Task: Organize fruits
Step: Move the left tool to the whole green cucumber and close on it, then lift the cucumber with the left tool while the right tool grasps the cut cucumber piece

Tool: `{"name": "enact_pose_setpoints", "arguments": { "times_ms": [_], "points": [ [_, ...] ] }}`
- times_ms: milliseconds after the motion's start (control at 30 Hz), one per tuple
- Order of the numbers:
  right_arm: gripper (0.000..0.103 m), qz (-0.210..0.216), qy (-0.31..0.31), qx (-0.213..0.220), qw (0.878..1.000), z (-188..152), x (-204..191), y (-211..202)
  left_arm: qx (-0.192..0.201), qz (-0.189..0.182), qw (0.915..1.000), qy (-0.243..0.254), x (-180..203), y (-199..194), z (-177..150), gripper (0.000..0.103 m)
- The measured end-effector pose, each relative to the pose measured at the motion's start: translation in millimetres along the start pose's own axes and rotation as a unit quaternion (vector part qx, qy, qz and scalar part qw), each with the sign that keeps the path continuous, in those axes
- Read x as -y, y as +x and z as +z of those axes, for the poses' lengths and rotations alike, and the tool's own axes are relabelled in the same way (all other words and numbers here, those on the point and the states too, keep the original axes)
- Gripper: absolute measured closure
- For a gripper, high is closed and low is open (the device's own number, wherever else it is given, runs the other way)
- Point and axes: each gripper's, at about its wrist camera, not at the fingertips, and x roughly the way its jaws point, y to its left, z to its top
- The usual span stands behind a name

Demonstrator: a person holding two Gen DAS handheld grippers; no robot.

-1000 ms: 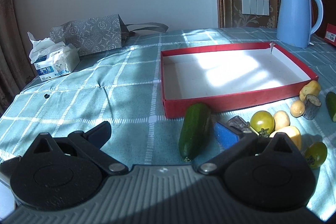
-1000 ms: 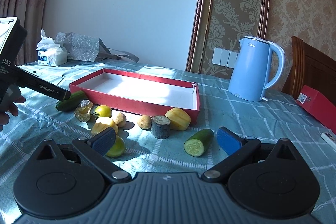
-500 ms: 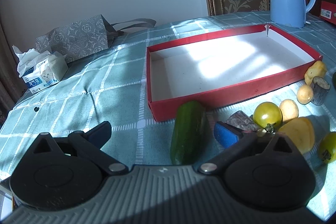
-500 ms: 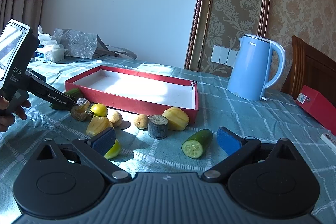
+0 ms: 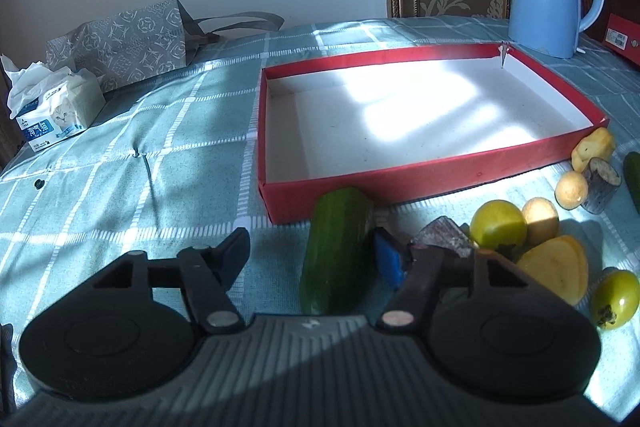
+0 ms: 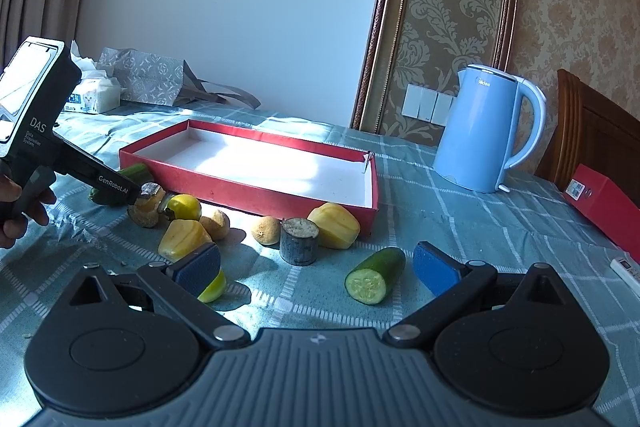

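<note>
An empty red tray [image 5: 472, 171] [image 6: 240, 193] lies on the checked tablecloth. A whole cucumber [image 5: 340, 247] lies in front of it, between the fingers of my open left gripper [image 5: 312, 255], whose right pad [image 5: 388, 263] is close beside it. To its right are a dark rough piece [image 5: 440, 237], a green-yellow tomato [image 5: 498, 225] and yellow fruit pieces [image 5: 560, 271]. My right gripper [image 6: 316, 267] is open and empty above the cloth, with a cut cucumber half [image 6: 376, 281] between its fingers and a dark cylinder [image 6: 300, 241] beyond.
A blue kettle [image 6: 484, 131] stands behind the tray's right end. A tissue pack [image 5: 52, 115] and grey gift bag [image 5: 124, 43] sit far left. A red box [image 6: 604, 203] lies at the right edge, near a wooden chair [image 6: 592, 143].
My left gripper has moved forward and lower, so the whole cucumber now lies between its fingers. My right gripper has drifted slightly closer to the fruit.
</note>
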Motion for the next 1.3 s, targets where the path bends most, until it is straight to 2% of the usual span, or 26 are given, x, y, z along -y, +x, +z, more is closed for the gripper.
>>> {"name": "enact_pose_setpoints", "arguments": {
  "times_ms": [67, 100, 233, 533, 600, 633, 667, 733, 767, 900, 1100, 1200, 1300],
  "points": [
    [0.0, 0.0, -0.001, -0.001, 1.0, -0.4, 0.2, 0.0, -0.006, -0.018, 0.9998, -0.006, 1.7, -0.6, 2.1, 0.068],
    [0.0, -0.001, -0.001, -0.001, 1.0, -0.5, 0.4, 0.2, -0.008, -0.022, 0.9997, -0.005, 3.8, -1.0, 2.6, 0.071],
    [0.0, -0.002, 0.001, -0.001, 1.0, -1.2, 1.5, 0.1, -0.005, -0.002, 0.9999, 0.015, 14.4, -2.4, 2.7, 0.073],
    [0.0, -0.003, 0.006, -0.003, 1.0, -3.3, 4.6, 1.0, -0.005, 0.004, 0.9997, 0.022, 17.3, -3.9, 1.2, 0.074],
    [0.0, -0.003, 0.006, -0.002, 1.0, -3.4, 4.6, 0.6, -0.004, 0.007, 0.9997, 0.023, 18.1, -3.7, 1.5, 0.073],
    [0.0, -0.003, 0.006, -0.002, 1.0, -3.5, 4.4, 0.7, 0.001, 0.011, 0.9997, 0.022, 18.9, -4.5, 1.4, 0.068],
    [0.0, -0.003, 0.006, -0.002, 1.0, -3.5, 4.1, 0.6, 0.004, 0.018, 0.9996, 0.022, 18.8, -5.3, 1.5, 0.051],
    [0.0, -0.003, 0.005, -0.002, 1.0, -3.7, 4.0, 0.0, 0.022, 0.029, 0.999, 0.026, 19.9, -11.0, 1.2, 0.03],
    [0.0, -0.004, 0.005, -0.001, 1.0, -3.6, 4.2, -0.3, 0.03, 0.034, 0.9985, 0.031, 20.8, -14.8, 1.2, 0.027],
    [0.0, -0.004, 0.006, -0.002, 1.0, -3.4, 3.8, 0.0, 0.044, 0.037, 0.9972, 0.047, 23.6, -23.4, 4.9, 0.026],
    [0.0, -0.004, 0.001, 0.002, 1.0, -3.5, 1.4, -3.3, 0.023, 0.04, 0.9978, 0.047, 23.6, -10.5, 4.5, 0.027],
    [0.0, -0.008, 0.002, 0.004, 1.0, -2.2, 3.3, -4.7, 0.004, 0.034, 0.9989, 0.034, 18.7, -1.8, 0.8, 0.037],
    [0.0, -0.011, 0.003, 0.005, 1.0, -1.4, 4.7, -4.8, 0.0, 0.009, 0.9999, 0.013, 12.5, -0.6, -0.8, 0.044]
  ]
}}
